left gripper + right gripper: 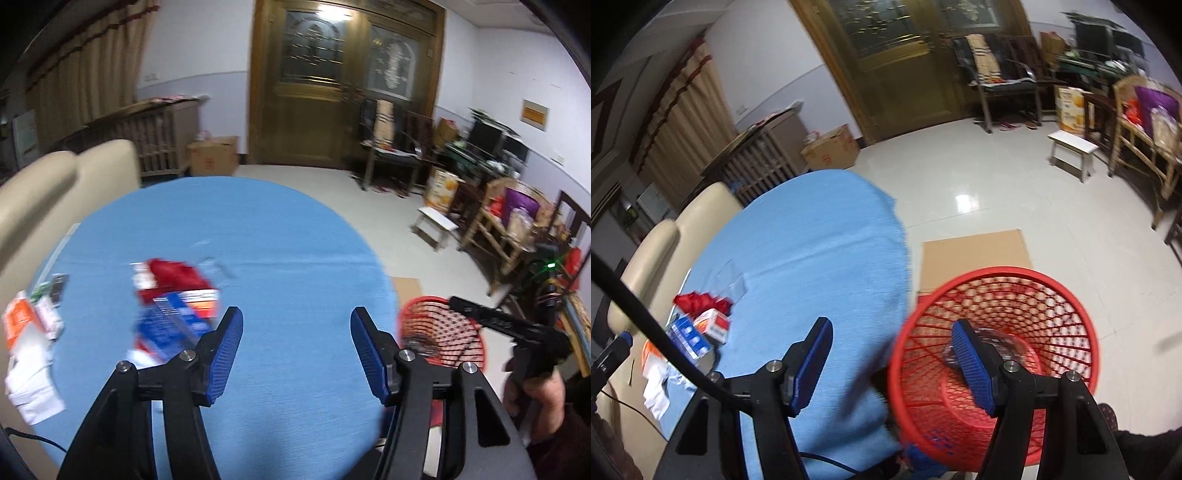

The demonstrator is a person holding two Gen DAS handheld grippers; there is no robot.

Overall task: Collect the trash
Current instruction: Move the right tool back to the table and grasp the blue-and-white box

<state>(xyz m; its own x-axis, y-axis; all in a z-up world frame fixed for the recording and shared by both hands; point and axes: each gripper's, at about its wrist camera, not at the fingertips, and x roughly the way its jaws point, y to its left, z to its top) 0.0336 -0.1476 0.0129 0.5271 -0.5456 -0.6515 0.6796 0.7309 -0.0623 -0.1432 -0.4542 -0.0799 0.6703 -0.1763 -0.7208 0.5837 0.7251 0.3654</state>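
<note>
Hovering over the table (288, 236), left gripper (297, 350) has jaws apart, nothing between them. Right gripper (890, 363) is spread and empty too, above the basket (1071, 295) rim. Trash is well left on the cloth: red wrapper (173, 275), blue box (173, 325), white papers (31, 373). Risk, my guess: frames are blurred, so a rushed reach could shove the box off the edge or snag the cable (646, 317). Basket sits on the floor beside the table, holding a clear crumpled plastic piece (1004, 343); anything else inside is unclear.
</note>
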